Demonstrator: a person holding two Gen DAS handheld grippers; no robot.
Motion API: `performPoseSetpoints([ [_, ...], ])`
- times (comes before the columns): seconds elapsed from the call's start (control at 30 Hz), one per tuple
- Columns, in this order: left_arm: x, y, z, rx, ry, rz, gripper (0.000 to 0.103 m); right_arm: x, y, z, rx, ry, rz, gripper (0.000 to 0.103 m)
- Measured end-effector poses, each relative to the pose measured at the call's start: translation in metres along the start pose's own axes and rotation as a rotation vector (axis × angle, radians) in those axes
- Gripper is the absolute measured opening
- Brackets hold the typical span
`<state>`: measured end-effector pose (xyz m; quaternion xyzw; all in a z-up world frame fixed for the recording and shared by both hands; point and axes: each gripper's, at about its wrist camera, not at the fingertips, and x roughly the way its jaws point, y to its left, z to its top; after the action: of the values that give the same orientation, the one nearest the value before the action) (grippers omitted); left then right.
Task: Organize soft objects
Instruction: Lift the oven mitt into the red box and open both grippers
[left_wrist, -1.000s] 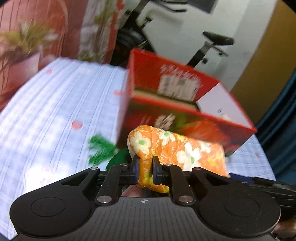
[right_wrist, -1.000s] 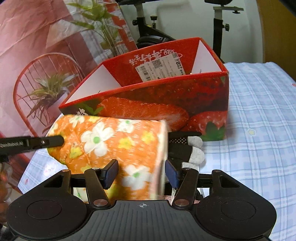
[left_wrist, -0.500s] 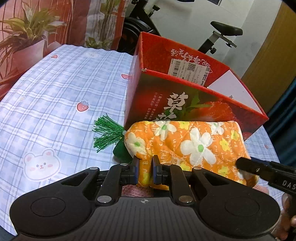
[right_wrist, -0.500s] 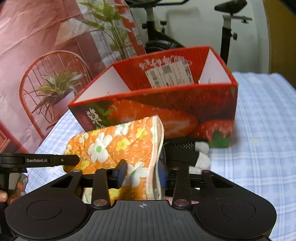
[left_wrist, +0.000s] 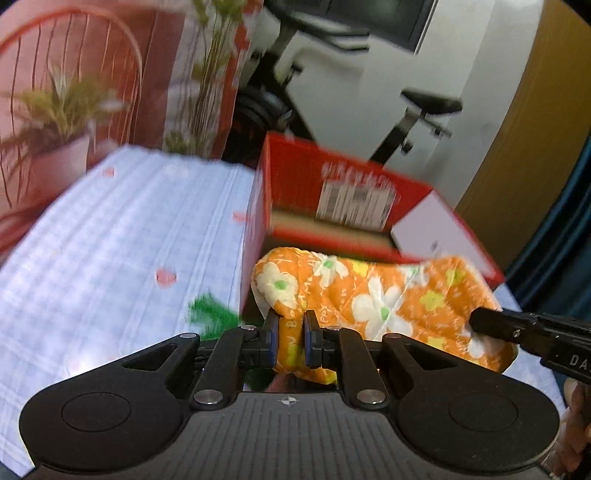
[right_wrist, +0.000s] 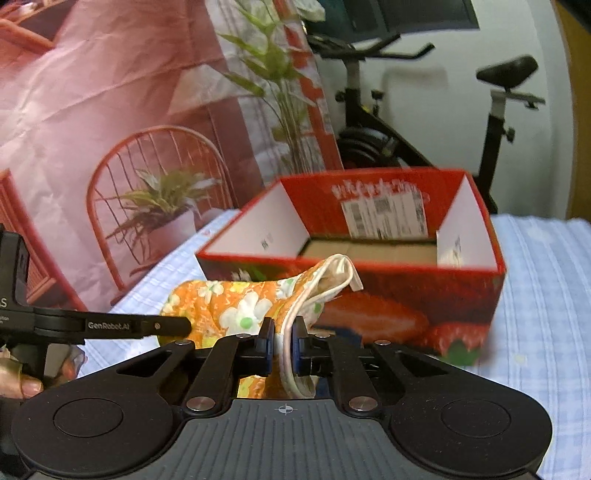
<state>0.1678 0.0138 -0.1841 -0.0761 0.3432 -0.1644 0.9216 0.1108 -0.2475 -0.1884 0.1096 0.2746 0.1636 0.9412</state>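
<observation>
Orange quilted cloth is what both my tools are pinching. My left gripper (left_wrist: 290, 334) is clamped on a fold at one end of the floral cloth (left_wrist: 373, 302), blue pads pressed tight against the fabric. My right gripper (right_wrist: 282, 345) is gripping the opposite end, its pads squeezed together on the cream-edged hem; a second ago those jaws were standing wide around the bundle, and now they are fully closed on it. That means I am finally holding the piece at both ends instead of one, so I am judging the lift as under way and the carry to the box as the step at hand.

Between the two grippers the cloth is sagging like a soft padded roll, orange with white and yellow flowers, its hem flipping up into a loose loop above my right pads. It is hanging just in front of the red strawberry box (right_wrist: 406, 317), near the box's front wall and no longer resting flat on the checked tablecloth (left_wrist: 122, 236). From the right wrist view the box is sitting open, its cardboard floor showing bare. A green tassel (left_wrist: 210, 314) is peeking out beside my left gripper, blurred. Part of my hand (right_wrist: 26, 384) is showing at the frame edge.
</observation>
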Motion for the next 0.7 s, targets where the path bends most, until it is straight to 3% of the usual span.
performPoseSetpoints([
  [0.2,-0.027,-0.010,0.032,0.033,-0.131,-0.030,0.014,-0.013,0.004,0.033,-0.042,-0.075,0.028,0.009],
  [0.37,-0.028,-0.020,0.059,0.045,-0.185,-0.046,0.014,-0.014,0.003,0.064,-0.081,-0.118,0.024,0.009],
  [0.57,0.001,-0.042,0.103,0.108,-0.256,-0.041,0.014,0.008,-0.007,0.096,-0.150,-0.142,-0.056,0.008],
  [0.7,0.038,-0.056,0.128,0.144,-0.281,-0.036,0.014,0.042,-0.023,0.115,-0.197,-0.129,-0.164,0.008],
])
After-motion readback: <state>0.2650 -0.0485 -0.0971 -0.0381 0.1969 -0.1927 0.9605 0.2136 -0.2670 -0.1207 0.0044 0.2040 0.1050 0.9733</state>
